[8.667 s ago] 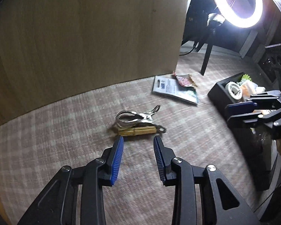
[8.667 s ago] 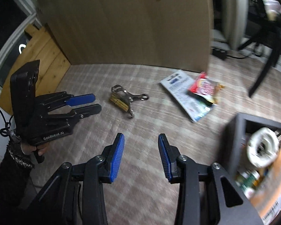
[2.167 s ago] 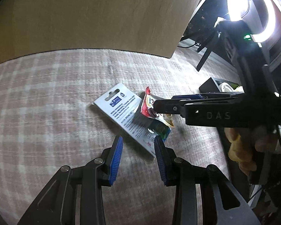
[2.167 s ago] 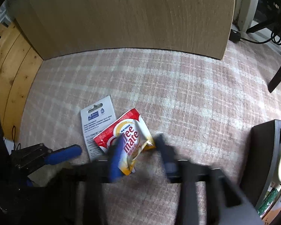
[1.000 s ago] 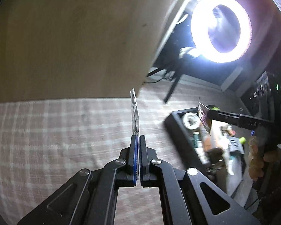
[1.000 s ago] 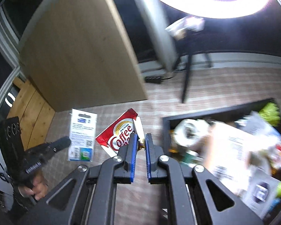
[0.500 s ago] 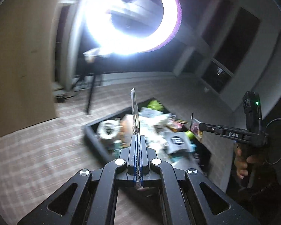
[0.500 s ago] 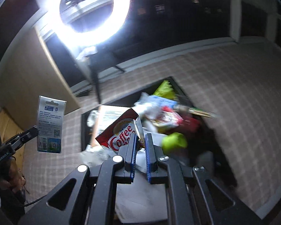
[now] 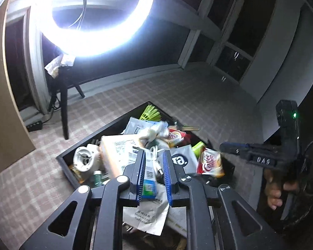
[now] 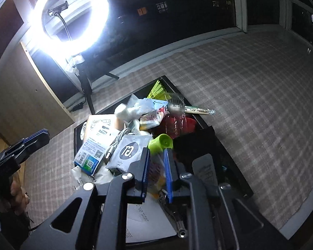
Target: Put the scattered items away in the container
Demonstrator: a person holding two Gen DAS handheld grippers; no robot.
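- The left gripper [image 9: 154, 175] and right gripper [image 10: 156, 173], jaws opening, are held above the black container [image 9: 62, 160].
- The blue-and-white card pack [image 10: 89, 156] and Coffee mate sachet [image 9: 208, 162] are released onto its clutter.
- A ring light [image 9: 89, 20] glares behind.

The red-and-white sachet [image 9: 209, 162] hanging just right of the left jaws is showing the word "Coffee". The black gripper body [image 9: 263, 160] beyond it is displaying "DAS". The white pouch [image 10: 129, 153] lying left of the right jaws is bearing a grey circular logo.
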